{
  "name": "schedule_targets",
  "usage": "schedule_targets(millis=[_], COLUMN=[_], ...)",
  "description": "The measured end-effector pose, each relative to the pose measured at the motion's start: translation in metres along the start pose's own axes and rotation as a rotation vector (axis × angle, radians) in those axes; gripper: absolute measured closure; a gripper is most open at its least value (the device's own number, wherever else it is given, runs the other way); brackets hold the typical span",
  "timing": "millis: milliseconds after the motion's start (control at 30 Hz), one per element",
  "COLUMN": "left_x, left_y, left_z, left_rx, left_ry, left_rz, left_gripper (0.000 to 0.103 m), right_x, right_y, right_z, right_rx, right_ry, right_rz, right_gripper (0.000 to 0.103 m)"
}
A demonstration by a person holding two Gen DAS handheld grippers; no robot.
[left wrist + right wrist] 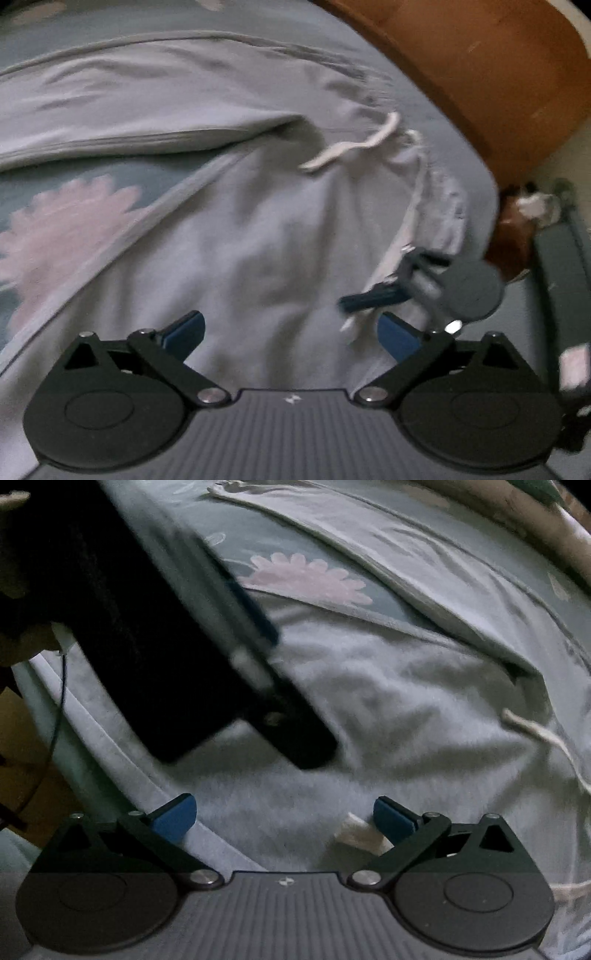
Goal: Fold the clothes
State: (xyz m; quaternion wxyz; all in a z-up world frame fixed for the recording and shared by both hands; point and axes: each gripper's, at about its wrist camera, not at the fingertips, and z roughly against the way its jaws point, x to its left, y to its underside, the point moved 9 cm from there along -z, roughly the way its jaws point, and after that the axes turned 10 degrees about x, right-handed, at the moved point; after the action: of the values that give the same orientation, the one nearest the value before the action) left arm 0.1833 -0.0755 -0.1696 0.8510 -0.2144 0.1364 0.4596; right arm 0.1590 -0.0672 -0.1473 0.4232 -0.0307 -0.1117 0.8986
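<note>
A pair of light grey sweatpants (258, 229) lay spread on a bed sheet (66, 229) that was blue-green with big pink flowers. The two legs ran off to the far left with a strip of sheet showing between them. The waist end was on the near right, and its white drawstring (351, 147) lay loose on top of the cloth.

The left gripper (291, 332) hung low over the waist part. Its jaws were wide apart and held nothing. The right gripper (284, 812) was close beside it, also over the waist part. Its jaws were wide apart too, and nothing was between them. One end of the white string lay just beside its right finger, but was not pinched.

Both grippers seemed to be low and open at the waist so each could take hold of an edge there. The legs were apart and not on top of each other, so the pants were not folded. The pictures were blurry, so the grippers were likely moving. A brown wooden bed frame (480, 74) curved along the far right.
</note>
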Motion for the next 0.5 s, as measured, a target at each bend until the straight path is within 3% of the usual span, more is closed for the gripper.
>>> schedule_targets(millis=[267, 500], left_x=[-0.009, -0.031], left_y=[-0.010, -0.028], left_z=[-0.019, -0.028], left_rx=[0.036, 0.073], left_ry=[-0.078, -0.136], left_rz=[-0.034, -0.177], left_gripper=[0.002, 0.002], right_x=[-0.041, -0.090], right_y=[0.018, 0.041], right_z=[0.010, 0.025], right_rx=[-0.013, -0.031], right_ry=[0.076, 0.156], right_rz=[-0.033, -0.091], right_gripper=[0.000, 0.000])
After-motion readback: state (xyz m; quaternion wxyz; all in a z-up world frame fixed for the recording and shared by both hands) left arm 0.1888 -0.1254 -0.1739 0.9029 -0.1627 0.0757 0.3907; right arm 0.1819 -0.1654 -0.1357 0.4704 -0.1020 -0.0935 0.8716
